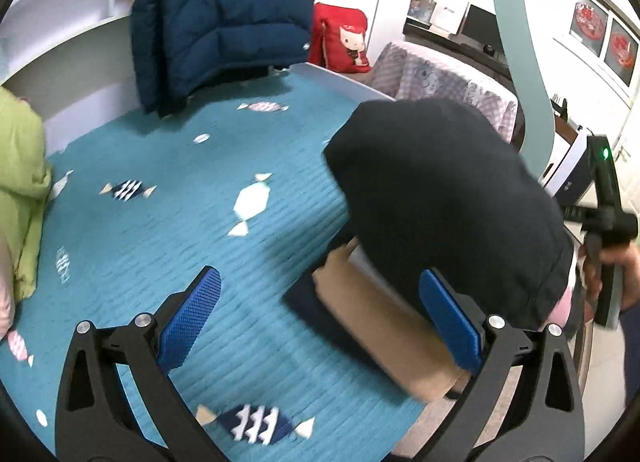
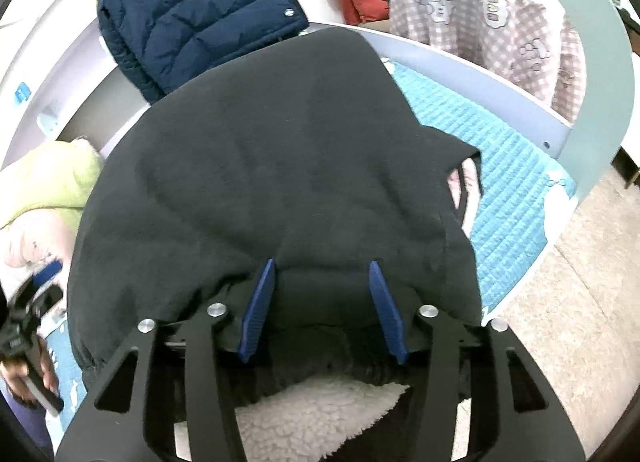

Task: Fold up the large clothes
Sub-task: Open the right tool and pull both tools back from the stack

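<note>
A large black fleece-lined garment (image 2: 280, 166) hangs lifted over the teal bed cover (image 1: 168, 230). In the left wrist view it shows as a dark mass (image 1: 440, 206) at the right, with a tan panel (image 1: 372, 318) below it. My right gripper (image 2: 322, 274) is part open with a thick fold of the black fabric between its blue pads (image 2: 262, 302); white fleece lining (image 2: 316, 418) shows beneath. My left gripper (image 1: 320, 298) is open wide and holds nothing, just left of the garment. The right gripper body (image 1: 604, 230) shows at the far right.
A navy puffer jacket (image 1: 224, 18) hangs at the bed's head. A lime green garment (image 1: 20, 182) lies at the left. A red cushion (image 1: 344, 38) and a pink checked cloth (image 1: 440, 78) sit beyond the bed rail (image 2: 500, 78). Tiled floor (image 2: 568, 302) lies to the right.
</note>
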`<action>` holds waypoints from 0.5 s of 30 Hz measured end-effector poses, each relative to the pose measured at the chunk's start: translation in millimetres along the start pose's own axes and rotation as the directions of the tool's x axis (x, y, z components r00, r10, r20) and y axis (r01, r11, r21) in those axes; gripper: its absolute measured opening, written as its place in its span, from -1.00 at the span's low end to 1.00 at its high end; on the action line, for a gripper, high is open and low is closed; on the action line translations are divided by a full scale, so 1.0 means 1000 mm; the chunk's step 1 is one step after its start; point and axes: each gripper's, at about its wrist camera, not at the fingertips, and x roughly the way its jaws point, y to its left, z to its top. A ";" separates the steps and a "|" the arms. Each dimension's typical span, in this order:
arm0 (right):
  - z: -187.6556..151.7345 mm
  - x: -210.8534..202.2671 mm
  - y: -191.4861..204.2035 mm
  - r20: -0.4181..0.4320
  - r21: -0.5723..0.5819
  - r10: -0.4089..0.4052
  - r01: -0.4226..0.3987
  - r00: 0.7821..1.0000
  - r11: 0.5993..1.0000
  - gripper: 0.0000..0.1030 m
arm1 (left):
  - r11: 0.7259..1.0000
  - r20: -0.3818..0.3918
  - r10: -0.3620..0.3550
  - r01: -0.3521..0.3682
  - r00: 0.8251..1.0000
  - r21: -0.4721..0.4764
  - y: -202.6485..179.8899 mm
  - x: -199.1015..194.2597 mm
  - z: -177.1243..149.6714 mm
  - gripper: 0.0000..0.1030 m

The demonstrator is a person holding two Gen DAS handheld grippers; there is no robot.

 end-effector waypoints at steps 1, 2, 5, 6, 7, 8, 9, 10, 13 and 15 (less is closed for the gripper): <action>0.000 -0.002 0.001 0.005 0.004 -0.023 0.023 1.000 1.000 0.00 | 1.000 0.002 0.011 -0.011 1.000 -0.004 0.004 -0.005 -0.007 0.93; 0.000 -0.004 0.002 0.012 0.011 -0.037 0.037 0.999 0.999 0.00 | 1.000 0.004 0.016 -0.016 1.000 -0.010 0.008 -0.008 -0.012 0.93; -0.001 -0.009 0.008 0.035 0.010 -0.085 0.085 0.996 0.996 0.01 | 0.999 -0.001 0.026 -0.026 1.000 -0.043 0.017 -0.021 -0.032 0.93; -0.003 -0.012 0.012 0.054 0.004 -0.110 0.110 0.992 0.994 0.03 | 0.998 0.001 0.031 -0.030 1.000 -0.050 0.019 -0.024 -0.038 0.93; -0.004 -0.014 0.014 0.064 0.000 -0.124 0.124 0.990 0.992 0.05 | 0.998 0.005 0.033 -0.032 0.999 -0.058 0.021 -0.027 -0.044 0.93; -0.005 -0.017 0.017 0.083 -0.010 -0.147 0.148 0.986 0.989 0.08 | 0.997 0.006 0.039 -0.038 0.999 -0.065 0.023 -0.032 -0.051 0.93; -0.009 -0.022 0.022 0.119 -0.018 -0.189 0.193 0.975 0.981 0.14 | 0.997 0.002 0.043 -0.043 0.999 -0.069 0.024 -0.037 -0.061 0.93; -0.012 -0.026 0.025 0.138 -0.019 -0.218 0.223 0.966 0.975 0.19 | 0.997 0.003 0.041 -0.041 0.999 -0.072 0.026 -0.040 -0.064 0.93; -0.026 -0.044 0.043 0.207 -0.046 -0.253 0.268 0.945 0.962 0.20 | 0.994 0.011 0.054 -0.052 0.998 -0.095 0.029 -0.056 -0.087 0.93; -0.041 -0.059 0.061 0.255 -0.086 -0.263 0.293 0.930 0.952 0.28 | 0.990 0.009 0.053 -0.052 0.999 -0.128 0.033 -0.066 -0.103 0.93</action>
